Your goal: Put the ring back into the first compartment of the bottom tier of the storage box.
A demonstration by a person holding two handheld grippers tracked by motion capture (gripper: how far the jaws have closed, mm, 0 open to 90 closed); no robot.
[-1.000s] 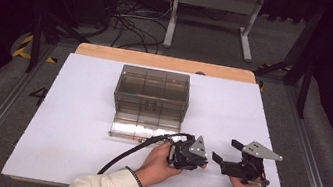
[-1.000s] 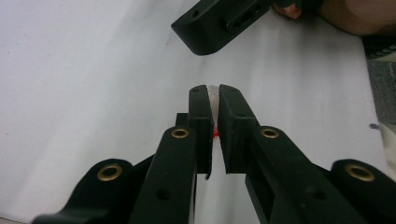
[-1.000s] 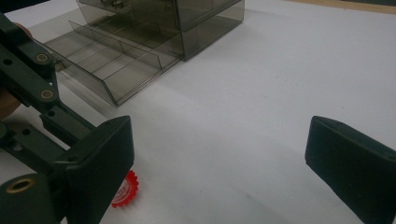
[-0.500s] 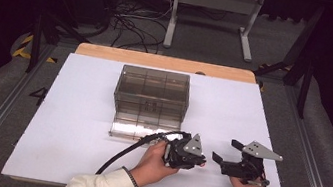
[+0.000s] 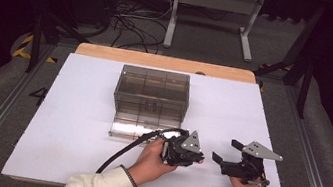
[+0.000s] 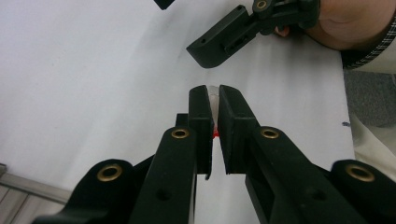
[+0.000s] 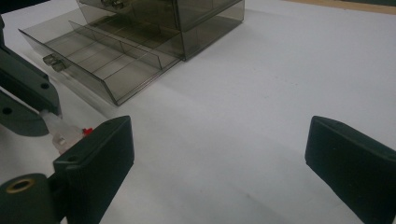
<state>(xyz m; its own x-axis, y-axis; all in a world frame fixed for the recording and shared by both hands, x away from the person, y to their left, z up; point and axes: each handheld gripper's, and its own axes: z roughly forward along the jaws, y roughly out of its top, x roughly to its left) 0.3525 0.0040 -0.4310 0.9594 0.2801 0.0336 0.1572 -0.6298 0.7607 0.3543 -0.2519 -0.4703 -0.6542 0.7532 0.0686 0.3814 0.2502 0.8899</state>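
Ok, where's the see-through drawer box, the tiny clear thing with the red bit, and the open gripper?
drawer box (image 5: pixel 152 91), high view, top panel.
clear thing (image 7: pixel 63 135), right gripper view, clear body.
right gripper (image 5: pixel 224 151), high view, between its open jaws.

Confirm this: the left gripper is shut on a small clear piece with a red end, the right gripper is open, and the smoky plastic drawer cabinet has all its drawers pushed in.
Not quite. The bottom drawer of the smoky translucent plastic drawer cabinet is pulled out, as the right gripper view shows. The rest holds: left gripper shut on the small clear piece with a red end, right gripper open.

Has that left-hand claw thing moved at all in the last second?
Barely. Against the clear drawer box, the left gripper sits almost where it was, perhaps a touch higher, shut on a small clear piece.
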